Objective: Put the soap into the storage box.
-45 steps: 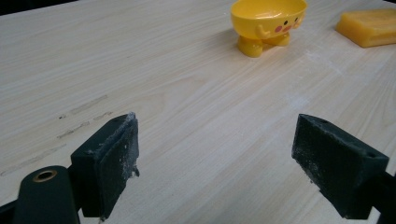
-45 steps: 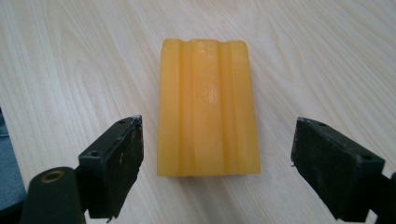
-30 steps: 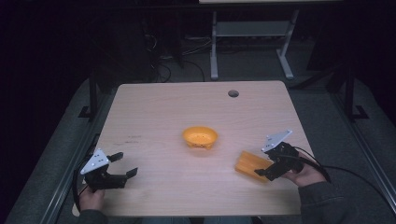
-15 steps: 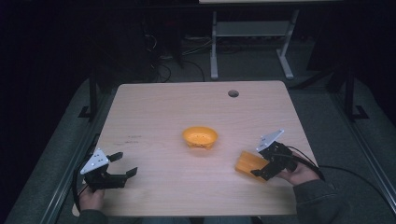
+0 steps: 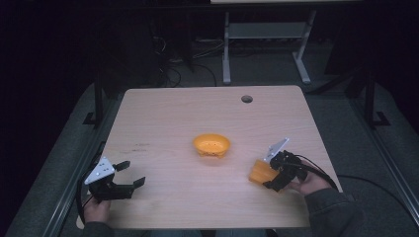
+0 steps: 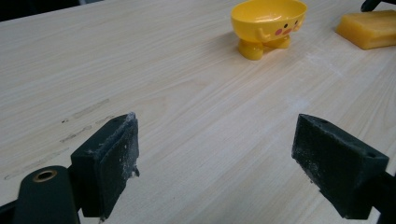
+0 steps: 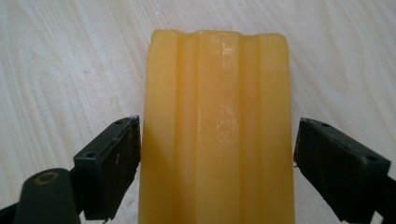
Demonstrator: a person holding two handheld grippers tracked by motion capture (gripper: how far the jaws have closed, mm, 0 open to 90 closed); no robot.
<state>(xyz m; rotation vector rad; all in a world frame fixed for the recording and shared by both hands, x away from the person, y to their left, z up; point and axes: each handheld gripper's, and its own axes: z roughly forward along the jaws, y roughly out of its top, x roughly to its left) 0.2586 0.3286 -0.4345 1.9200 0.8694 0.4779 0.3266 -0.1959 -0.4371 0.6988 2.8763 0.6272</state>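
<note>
- Bowl (image 5: 211, 145): yellow, footed, painted face on its side; stands upright mid-table; taken as the landmark; likely the place the block is meant for, being the one open vessel on hand
- Block (image 7: 217, 126): orange-yellow, ridged along its length; lies flat on the table (image 5: 163, 113) to the right of the bowl and nearer the person, well apart from it; its long sides run straight between the right jaws, a lie that suits a grip across the width
- Right gripper (image 5: 274, 174): right of the bowl, at the block's near end; jaws apart, one on each long side; the left pad looks to be at or just off the block's side, the right pad shows a narrow gap; not yet clamped; judged to be set for closing on the block
- Left gripper (image 5: 129, 174): left of the bowl, near the table's front edge; jaws wide apart over bare wood, holding nothing; faces the bowl, judged idle and kept out of the way
</note>
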